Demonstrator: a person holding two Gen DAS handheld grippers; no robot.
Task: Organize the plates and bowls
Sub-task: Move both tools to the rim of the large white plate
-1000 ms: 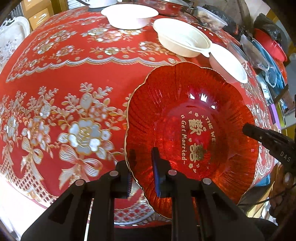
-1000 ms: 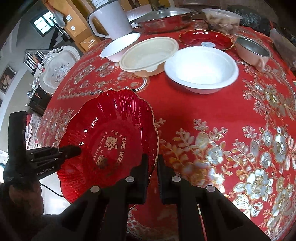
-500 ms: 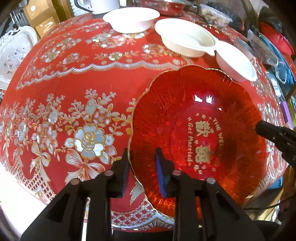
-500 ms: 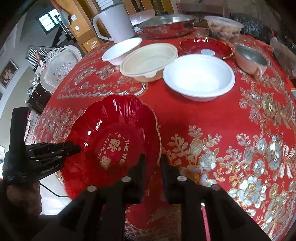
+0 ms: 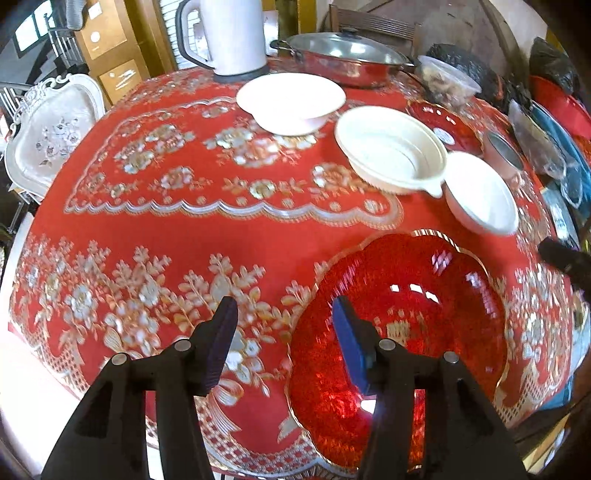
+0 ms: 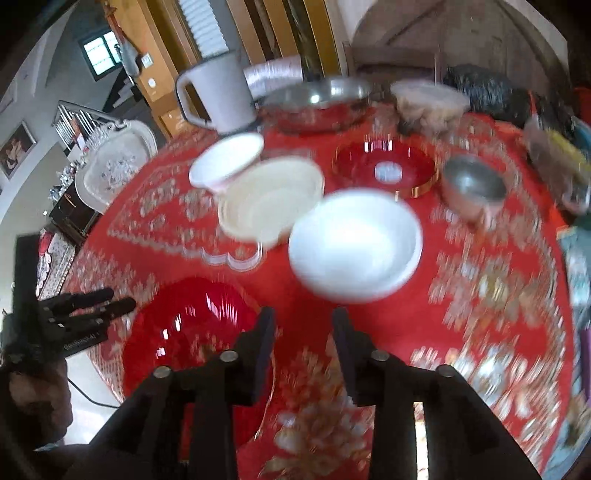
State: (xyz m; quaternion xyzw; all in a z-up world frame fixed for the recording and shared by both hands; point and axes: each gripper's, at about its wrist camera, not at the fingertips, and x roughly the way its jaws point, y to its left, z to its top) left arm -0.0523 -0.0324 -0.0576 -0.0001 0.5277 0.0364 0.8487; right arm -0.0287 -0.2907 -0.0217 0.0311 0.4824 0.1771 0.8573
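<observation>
A scalloped red glass plate with gold lettering lies on the red flowered tablecloth near the table's front edge. My left gripper stands open above it. Its blue-padded right finger hangs over the plate's left part, and its left finger is off the plate. In the right wrist view the red plate sits low on the left, and my right gripper is open with only its left finger over the plate's rim. Farther back stand a white bowl, a cream bowl and another white bowl.
A small red dish, a metal cup, a lidded steel pan, a white jug and a plastic food tub crowd the far side. Bags and containers line the right edge. A white ornate chair stands at the left.
Both grippers were shut on the red plate's rim and have opened and let go. The plate now rests on the tablecloth, and both grippers have drawn back.
</observation>
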